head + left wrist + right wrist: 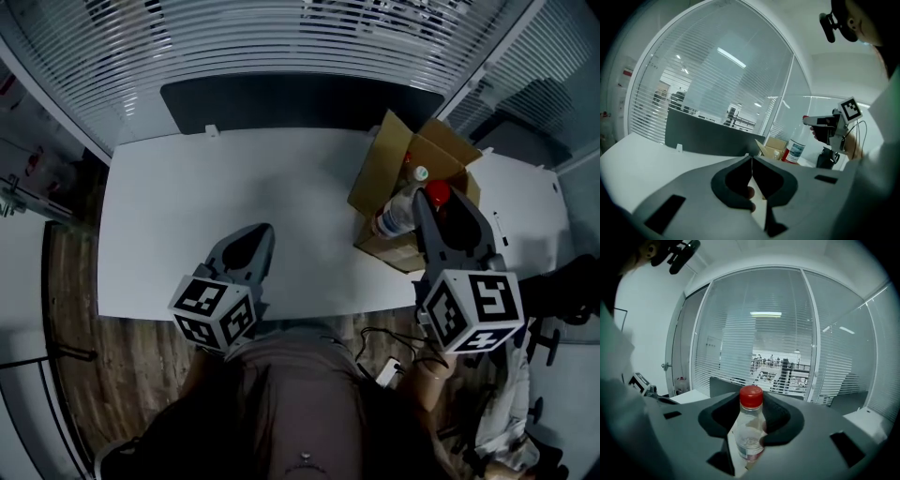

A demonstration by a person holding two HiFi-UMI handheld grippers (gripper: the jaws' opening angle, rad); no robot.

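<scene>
My right gripper [433, 204] is shut on a clear plastic bottle with a red cap [437, 194], held just below the cap over an open cardboard box [375, 173]. In the right gripper view the bottle [750, 427] stands upright between the jaws of the right gripper [751, 425]. My left gripper [263, 232] hovers over the white table [187, 225] near its front edge, jaws shut with nothing between them. In the left gripper view the left gripper [751, 159] points toward the box [774, 146] and the held bottle [796, 147].
The box stands at the table's right end and holds another bottle with a pale cap [421, 173]. A dark panel [300, 101] runs along the table's far edge, with glass walls and blinds behind. A cable and plug [389, 370] lie on the wooden floor by the person.
</scene>
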